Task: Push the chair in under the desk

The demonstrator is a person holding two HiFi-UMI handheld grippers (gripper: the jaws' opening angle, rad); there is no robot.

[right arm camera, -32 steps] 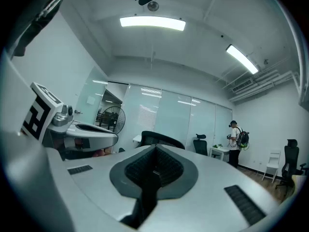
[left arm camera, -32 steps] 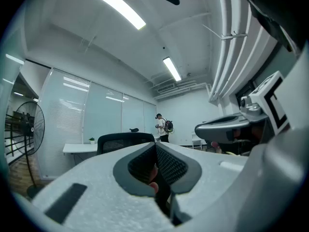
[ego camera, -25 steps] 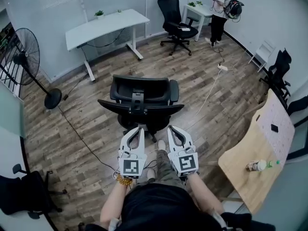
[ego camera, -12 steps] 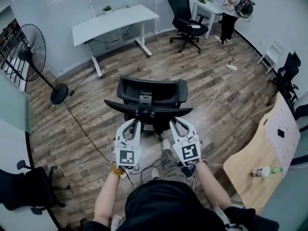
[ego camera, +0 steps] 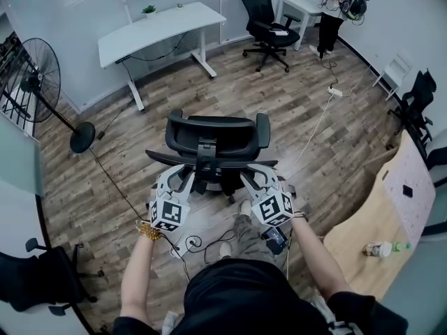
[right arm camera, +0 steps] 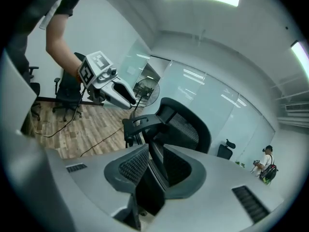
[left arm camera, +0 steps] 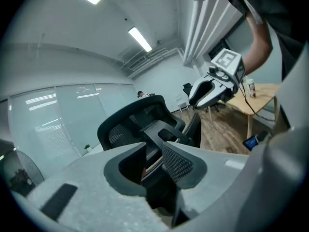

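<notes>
Far off to the left of your left tongs [ego camera: 180, 179], a floor fan [ego camera: 31, 82] is standing, and its cable [ego camera: 112, 178] is trailing over the wood floor just left of those tongs. I am judging that it could be catching a caster.

The left tongs are clenching the left part of the backrest rim of the chair [ego camera: 213, 135] — its dark edge is sitting right between the jaws in the left gripper view. The chair is standing directly ahead of both tongs and facing away from you. Its wide backrest is running crosswise, from one pair of tongs to the other.

Your right tongs [ego camera: 253, 178] are gripping the right part of the same rim, with the dark slab pinched between the jaws. Both hands are equally near, one on each side of the centre spine.

The coming push is hinging on this: the white table [ego camera: 160, 26] is lying well apart from the chair, ahead of the tongs and off toward the left pair. Its long side is running at a slant rather than square to you. My judgement is that you are going to be steering left as the chair is rolling — pressing more through the right tongs — and squaring it to the table's open side.
</notes>
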